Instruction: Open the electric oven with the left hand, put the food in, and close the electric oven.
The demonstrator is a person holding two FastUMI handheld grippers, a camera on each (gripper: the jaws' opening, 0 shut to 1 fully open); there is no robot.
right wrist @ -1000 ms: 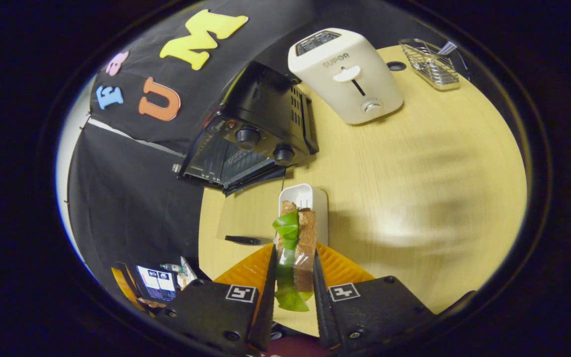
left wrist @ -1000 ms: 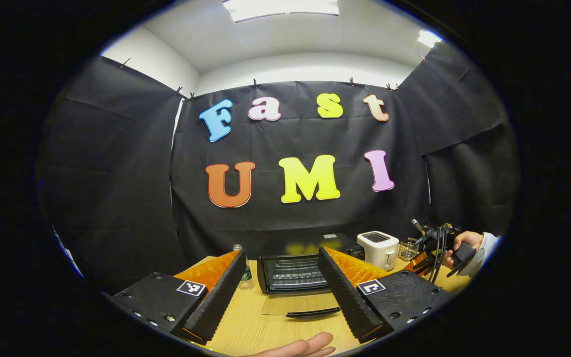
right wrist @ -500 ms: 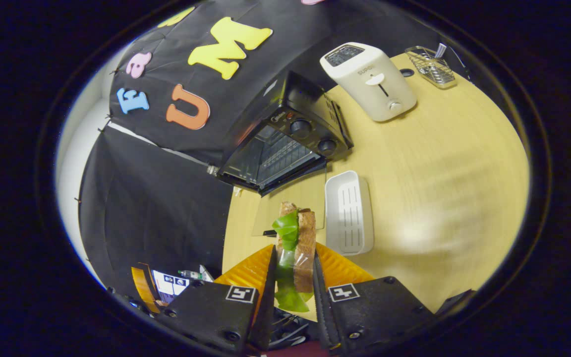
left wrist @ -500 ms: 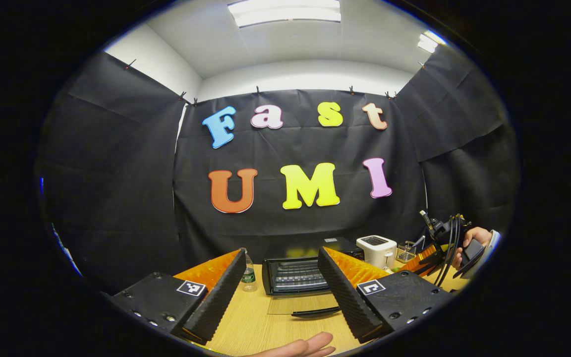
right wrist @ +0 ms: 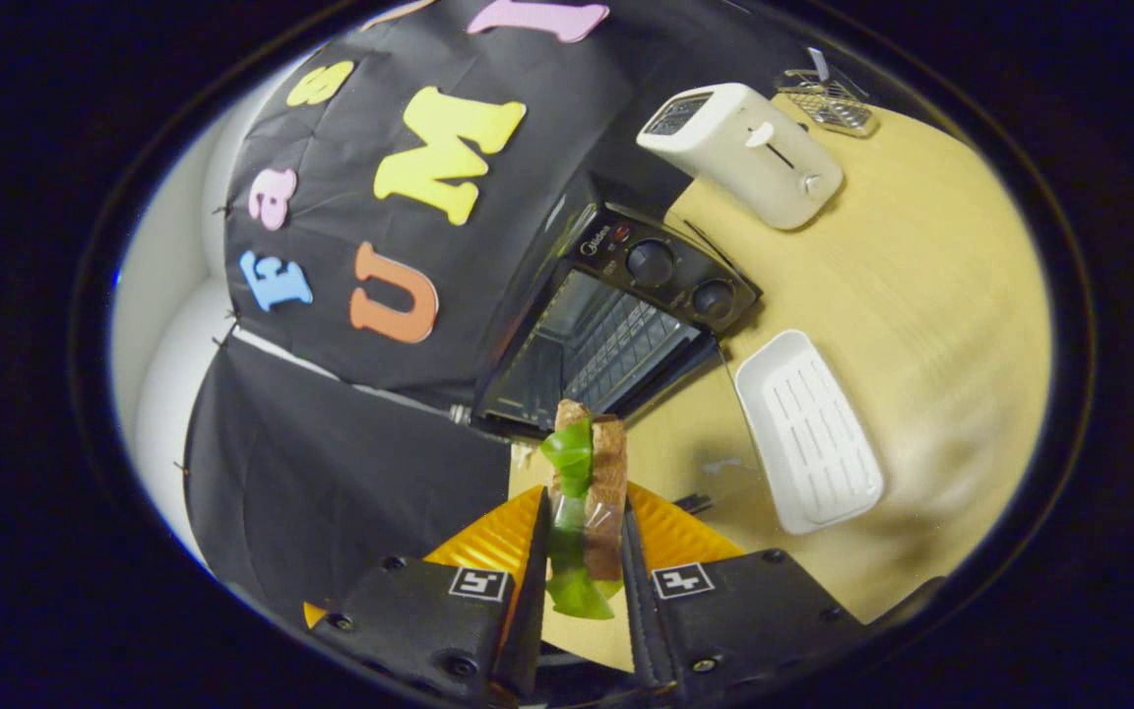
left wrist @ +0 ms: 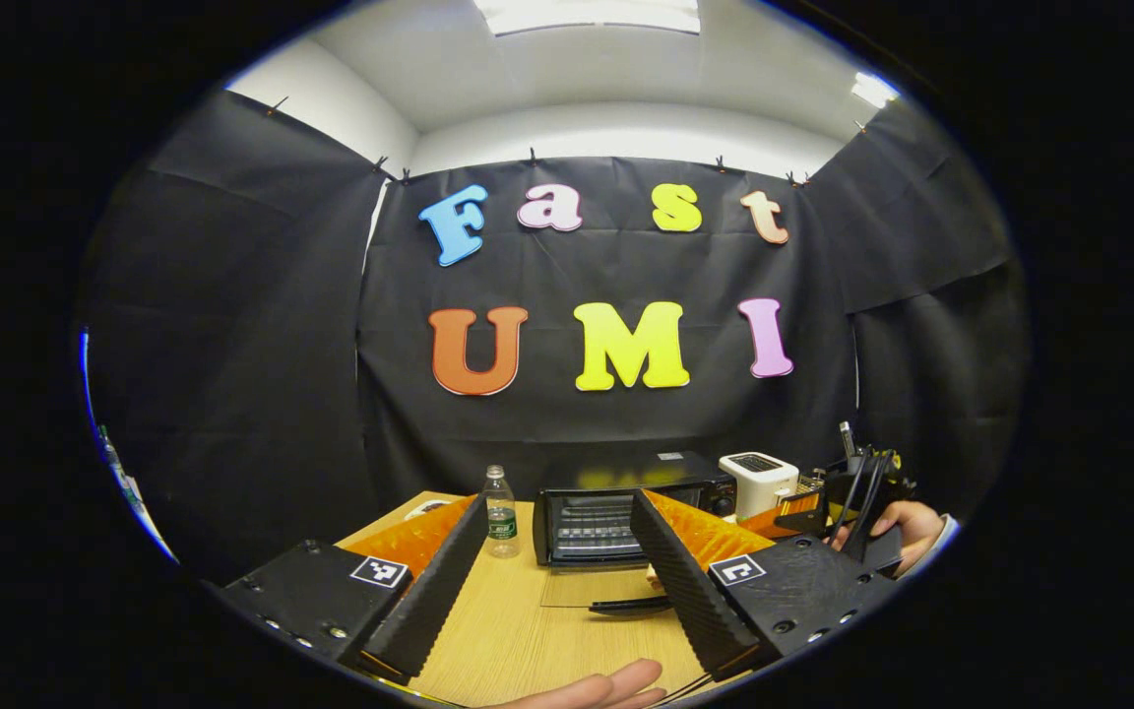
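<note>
- The sandwich (right wrist: 587, 492), brown bread slices with a green leaf layer on one side, stood on edge at lower centre of the right gripper view, clamped between the two fingers of the right gripper (right wrist: 582, 561).
- The sandwich was held in the air in front of the electric oven (right wrist: 616, 315), near its opening but not yet inside.
- The oven sat at centre frame of the right gripper view, with its glass door (left wrist: 592, 591) folded down onto the table (right wrist: 902, 276) and the wire rack exposed.
- Progress, as judged: opening was done; insertion of the food and closing of the door remained.
- The left gripper (left wrist: 552, 571) was held back from the oven at the bottom of the left gripper view, its jaws apart and empty, with the oven framed between them.
- An empty white tray (right wrist: 808, 433) lay on the table just right of the oven door.
- A white toaster (right wrist: 739, 153) stood at upper right, beyond the oven.
- A water bottle (left wrist: 500, 512) stood left of the oven in the left gripper view.
</note>
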